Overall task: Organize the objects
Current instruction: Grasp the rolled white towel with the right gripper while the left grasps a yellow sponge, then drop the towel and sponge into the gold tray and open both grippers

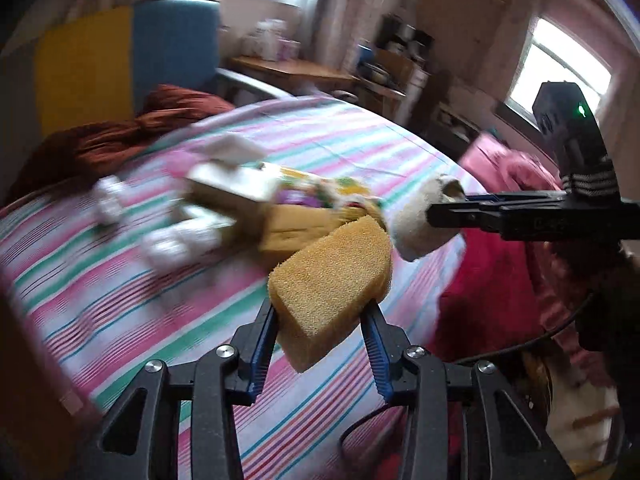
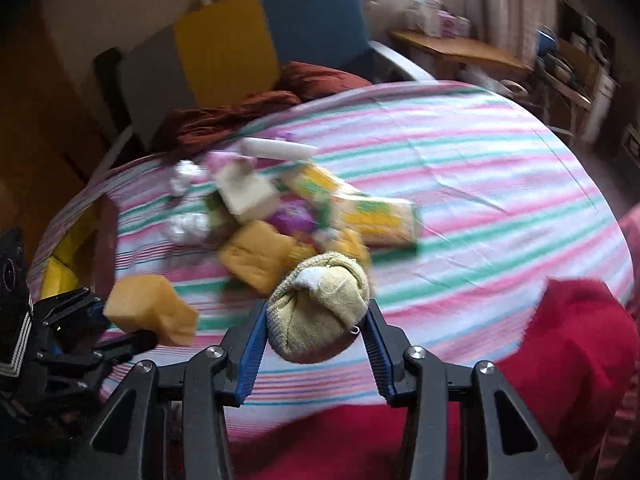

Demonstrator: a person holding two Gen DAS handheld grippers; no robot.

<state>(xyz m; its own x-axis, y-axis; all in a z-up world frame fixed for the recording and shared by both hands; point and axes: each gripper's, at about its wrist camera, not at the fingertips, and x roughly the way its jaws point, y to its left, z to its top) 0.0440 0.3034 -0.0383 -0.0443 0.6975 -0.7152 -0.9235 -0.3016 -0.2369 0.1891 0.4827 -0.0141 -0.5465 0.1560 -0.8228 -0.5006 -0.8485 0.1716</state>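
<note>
My left gripper (image 1: 322, 312) is shut on a yellow sponge (image 1: 332, 284) and holds it above the striped bed sheet (image 1: 120, 280). The sponge also shows in the right wrist view (image 2: 150, 308), at the left. My right gripper (image 2: 316, 316) is shut on a rolled beige sock (image 2: 320, 308); in the left wrist view the sock (image 1: 420, 220) hangs from the right gripper (image 1: 440, 210) at the right. A blurred pile lies on the bed beyond: a second yellow sponge (image 2: 256, 256), a cardboard box (image 2: 244, 188), a yellow-green packet (image 2: 376, 216) and white crumpled items (image 2: 188, 228).
A red blanket (image 2: 560, 340) covers the near right bed edge. A rust-brown cloth (image 2: 248, 112) lies at the far edge, by a blue and yellow chair (image 2: 312, 20). A wooden table (image 2: 460, 48) stands behind. A brown box with yellow contents (image 2: 80, 248) sits at the left.
</note>
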